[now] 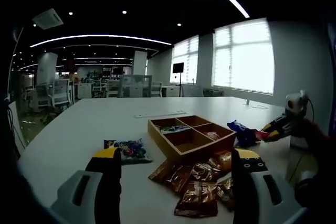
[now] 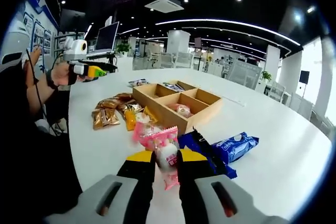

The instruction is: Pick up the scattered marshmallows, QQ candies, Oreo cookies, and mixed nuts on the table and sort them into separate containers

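White table (image 2: pixel 273 150) bears a wooden tray (image 2: pixel 173 109); right claw (image 2: pixel 160 163) grips a pink marshmallow packet (image 2: pixel 160 145), left claw (image 1: pixel 178 163) released.

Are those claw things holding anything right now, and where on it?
The right gripper pinches a pink marshmallow packet near its lower end. The left gripper is open above the table, holding nothing.

No print on the snack packets (image 1: pixel 197 190) can be read.

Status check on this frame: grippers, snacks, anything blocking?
Right gripper shut on pink marshmallow packet. Left gripper open, empty, above brown nut packets. Wooden tray close ahead, path clear.
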`<state>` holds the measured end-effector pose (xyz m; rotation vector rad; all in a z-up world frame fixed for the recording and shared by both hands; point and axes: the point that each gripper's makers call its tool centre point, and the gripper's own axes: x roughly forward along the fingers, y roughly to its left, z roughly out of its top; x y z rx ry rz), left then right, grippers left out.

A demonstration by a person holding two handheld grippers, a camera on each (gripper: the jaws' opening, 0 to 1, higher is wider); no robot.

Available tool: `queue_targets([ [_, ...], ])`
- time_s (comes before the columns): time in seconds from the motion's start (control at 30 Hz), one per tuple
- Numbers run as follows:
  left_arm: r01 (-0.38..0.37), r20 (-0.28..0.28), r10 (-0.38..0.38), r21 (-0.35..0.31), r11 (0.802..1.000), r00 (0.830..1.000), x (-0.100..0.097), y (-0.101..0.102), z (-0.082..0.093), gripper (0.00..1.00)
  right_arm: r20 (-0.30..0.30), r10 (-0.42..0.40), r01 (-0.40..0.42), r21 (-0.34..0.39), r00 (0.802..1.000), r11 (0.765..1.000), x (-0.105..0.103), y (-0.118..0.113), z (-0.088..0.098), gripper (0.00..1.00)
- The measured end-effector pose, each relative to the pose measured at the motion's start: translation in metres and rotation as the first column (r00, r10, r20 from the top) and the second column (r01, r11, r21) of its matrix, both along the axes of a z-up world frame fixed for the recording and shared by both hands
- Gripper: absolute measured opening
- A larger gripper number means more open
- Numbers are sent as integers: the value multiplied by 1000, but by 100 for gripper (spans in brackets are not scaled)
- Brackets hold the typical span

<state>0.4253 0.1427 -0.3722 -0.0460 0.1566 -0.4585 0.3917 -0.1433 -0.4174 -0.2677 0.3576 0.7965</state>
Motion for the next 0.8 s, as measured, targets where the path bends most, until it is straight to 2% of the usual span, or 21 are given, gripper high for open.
queue_targets([
  [0.13,-5,0,5,16,1000,1000,0,1,-1,91,22,-10,10,12,1000,1000,2,-2,6,13],
  [0.27,-20,5,20,9,1000,1000,2,3,0,96,34,-18,17,24,999,1000,3,-3,9,13],
  [0.8,-25,4,24,16,1000,1000,2,4,-1,97,49,-46,44,55,998,998,6,-8,15,13],
])
